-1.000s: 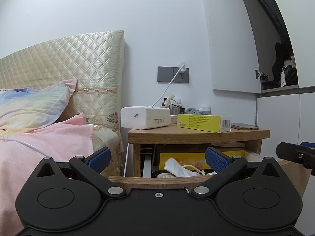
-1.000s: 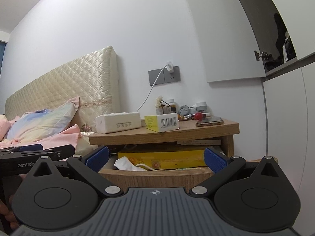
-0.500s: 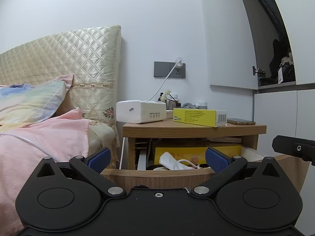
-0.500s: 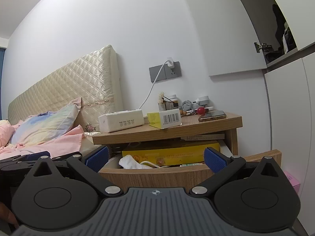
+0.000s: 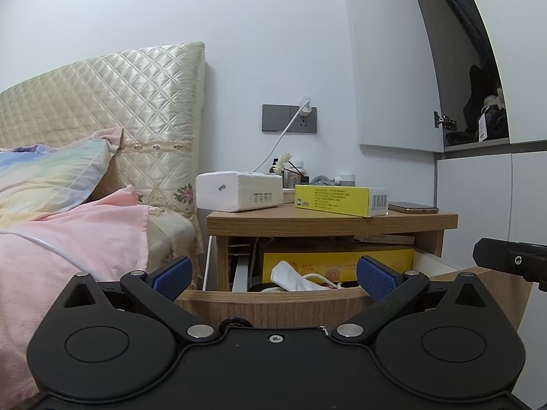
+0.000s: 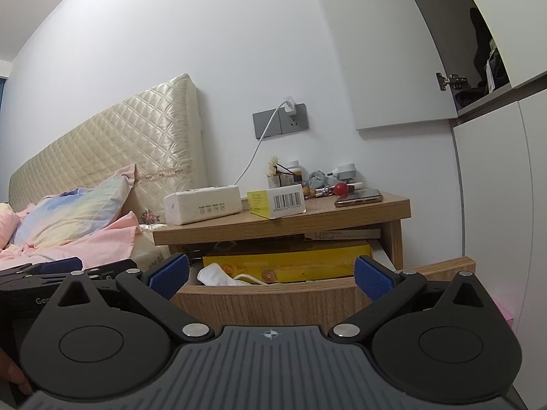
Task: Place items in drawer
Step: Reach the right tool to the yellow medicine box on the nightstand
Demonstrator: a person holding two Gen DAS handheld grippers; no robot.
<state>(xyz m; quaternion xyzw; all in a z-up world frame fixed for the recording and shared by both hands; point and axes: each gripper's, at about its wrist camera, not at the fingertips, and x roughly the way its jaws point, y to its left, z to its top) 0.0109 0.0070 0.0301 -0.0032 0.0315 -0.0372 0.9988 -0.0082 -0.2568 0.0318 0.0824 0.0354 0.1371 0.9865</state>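
Both grippers were held low in front of a wooden nightstand (image 5: 331, 220) beside a bed (image 5: 68, 235). The left gripper (image 5: 273, 275) was released, its blue pads spread wide with nothing between them, level with the front panel of the drawer (image 5: 273, 304). The right gripper (image 6: 271, 275) was likewise spread and empty, facing the same drawer front from a little further right.

The drawer stood pulled out under the nightstand top. Inside it lay a long yellow box (image 6: 287, 264) along the back, a white face mask (image 6: 213, 273) near the front left, and a white cable (image 5: 319, 278) just beside the mask.

On the nightstand top sat a white tissue pack (image 5: 239, 191) at the left, a yellow carton (image 5: 340, 200) beside it, and a phone (image 5: 412, 207) at the right edge. Small bottles and clutter stood behind them against the wall, too small to tell apart. A white charger (image 6: 289, 107) was plugged into the grey wall socket above.
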